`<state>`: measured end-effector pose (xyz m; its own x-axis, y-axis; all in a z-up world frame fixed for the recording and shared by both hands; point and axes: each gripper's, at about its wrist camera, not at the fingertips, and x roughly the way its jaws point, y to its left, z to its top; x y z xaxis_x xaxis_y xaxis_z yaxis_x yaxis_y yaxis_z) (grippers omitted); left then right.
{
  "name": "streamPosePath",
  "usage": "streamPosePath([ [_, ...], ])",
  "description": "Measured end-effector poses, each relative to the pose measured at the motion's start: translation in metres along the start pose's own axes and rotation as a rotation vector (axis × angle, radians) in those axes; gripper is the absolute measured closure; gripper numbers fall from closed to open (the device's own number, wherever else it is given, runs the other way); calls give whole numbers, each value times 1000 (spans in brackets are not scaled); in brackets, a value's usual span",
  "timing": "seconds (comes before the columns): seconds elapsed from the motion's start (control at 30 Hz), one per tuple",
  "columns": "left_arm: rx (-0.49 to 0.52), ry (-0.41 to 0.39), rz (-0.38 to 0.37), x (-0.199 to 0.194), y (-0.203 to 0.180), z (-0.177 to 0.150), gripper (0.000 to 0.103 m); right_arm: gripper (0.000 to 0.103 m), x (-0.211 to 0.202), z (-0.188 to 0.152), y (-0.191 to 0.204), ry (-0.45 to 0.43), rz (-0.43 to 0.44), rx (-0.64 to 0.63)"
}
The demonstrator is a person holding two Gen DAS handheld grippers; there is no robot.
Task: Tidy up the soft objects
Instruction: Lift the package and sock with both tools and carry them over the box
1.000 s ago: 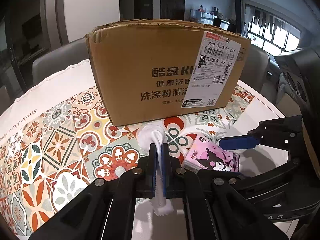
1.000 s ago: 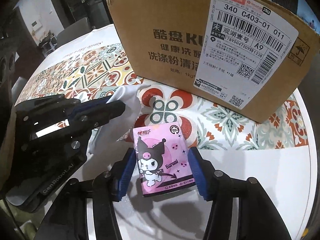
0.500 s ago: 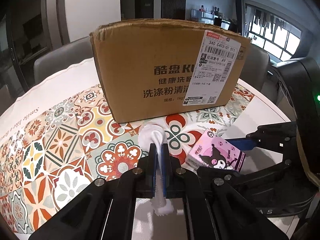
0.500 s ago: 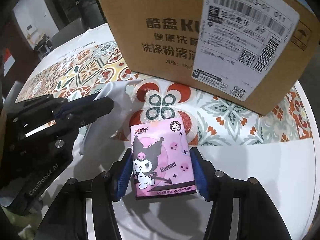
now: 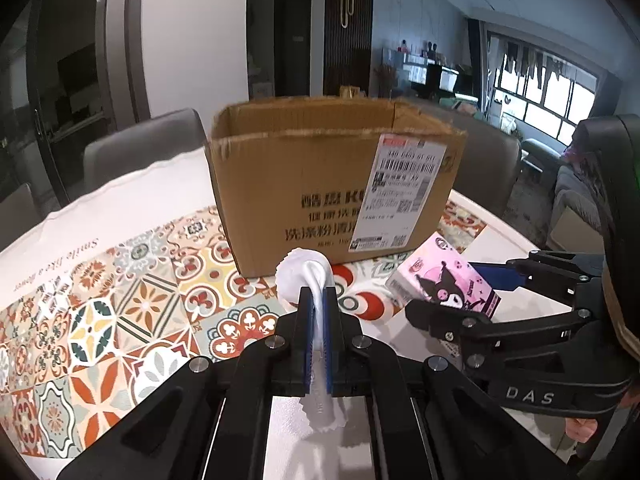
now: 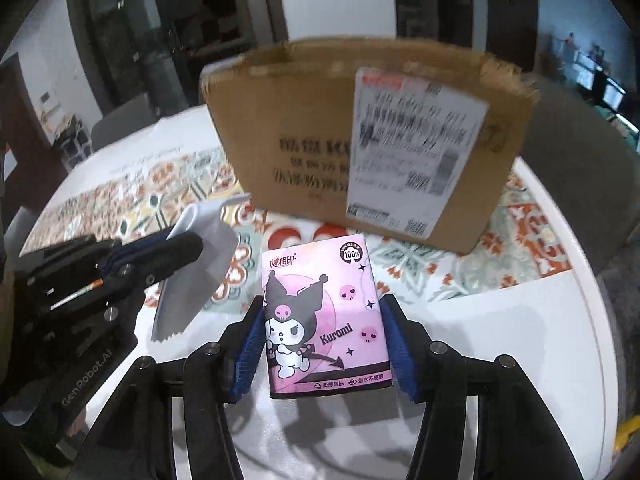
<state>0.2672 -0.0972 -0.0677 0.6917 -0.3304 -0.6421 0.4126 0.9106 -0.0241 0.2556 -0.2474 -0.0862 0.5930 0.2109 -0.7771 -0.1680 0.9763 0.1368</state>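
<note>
My left gripper (image 5: 317, 300) is shut on a white soft packet (image 5: 308, 276) and holds it above the table; it also shows in the right wrist view (image 6: 204, 264). My right gripper (image 6: 322, 320) is shut on a pink Kuromi tissue pack (image 6: 324, 312), lifted off the table; the pack also shows in the left wrist view (image 5: 444, 284). An open cardboard box (image 5: 332, 184) with a shipping label stands just behind both, also in the right wrist view (image 6: 360, 136).
A patterned tile mat (image 5: 100, 312) covers the white round table (image 6: 520, 340). Grey chairs (image 5: 140, 148) stand behind the table. The box's top is open, its inside hidden.
Both grippers have risen with their loads, so the box looks lower and its open top edge shows. The tissue pack has left the table.
</note>
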Motion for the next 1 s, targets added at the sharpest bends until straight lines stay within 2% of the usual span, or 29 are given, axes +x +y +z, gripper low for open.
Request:
streamPosePath([
  [0.23, -17, -54, 1, -29, -5, 7, 97, 46, -35, 3, 3, -97, -37, 26],
  [0.63, -1, -160, 9, -71, -21, 20, 97, 46, -82, 1, 0, -219, -26, 85],
  [1.0, 18, -263, 20, -99, -30, 43, 97, 46, -121, 11, -1, -332, -39, 84],
])
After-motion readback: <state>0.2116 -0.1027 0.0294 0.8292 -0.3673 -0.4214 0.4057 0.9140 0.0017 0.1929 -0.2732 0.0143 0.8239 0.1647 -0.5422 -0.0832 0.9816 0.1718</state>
